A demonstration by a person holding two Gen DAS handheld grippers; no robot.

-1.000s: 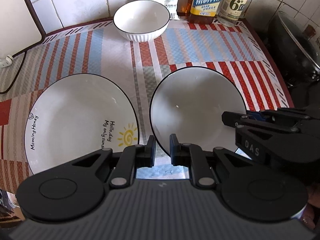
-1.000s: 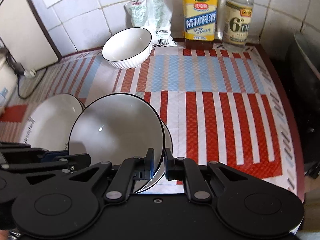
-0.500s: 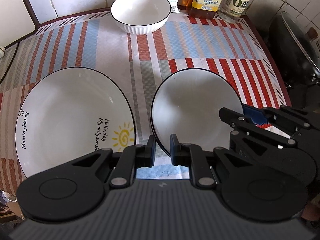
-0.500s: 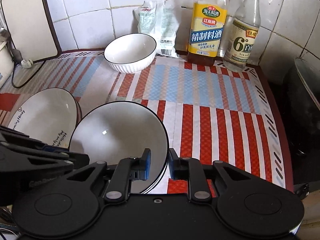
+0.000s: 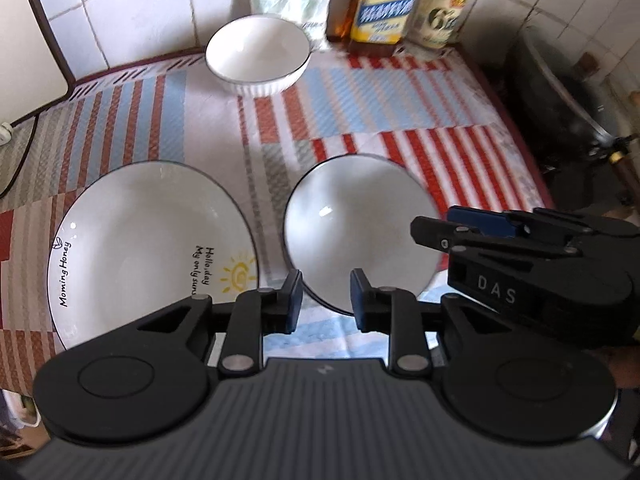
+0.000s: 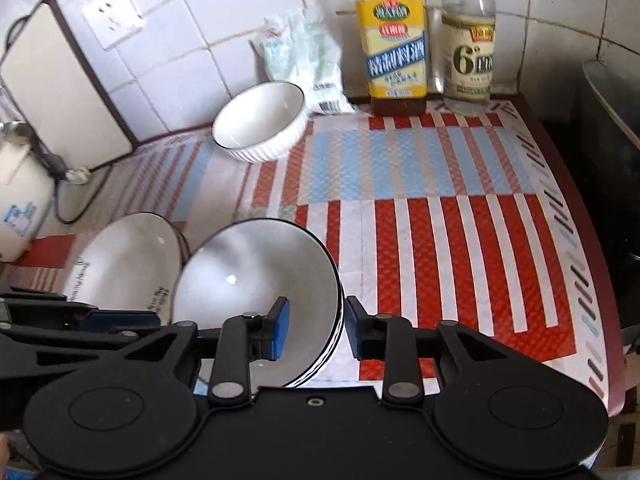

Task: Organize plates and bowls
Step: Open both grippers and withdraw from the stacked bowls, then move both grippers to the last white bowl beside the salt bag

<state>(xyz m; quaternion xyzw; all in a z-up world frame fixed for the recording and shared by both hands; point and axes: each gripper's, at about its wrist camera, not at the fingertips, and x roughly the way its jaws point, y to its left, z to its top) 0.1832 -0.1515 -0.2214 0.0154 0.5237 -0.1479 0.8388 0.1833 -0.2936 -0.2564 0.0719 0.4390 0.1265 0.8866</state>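
Tongs in both our hands, left tongs and right tongs, are just opening, each straddling without gripping the near rim of the stacked plates sitting on the striped surface beside the sun plate, white bowl at back.

- It was a home kitchen: white tiled wall and wall socket.
- Cooking wine bottle, vinegar bottle, rice cooker, striped mat filled the counter.
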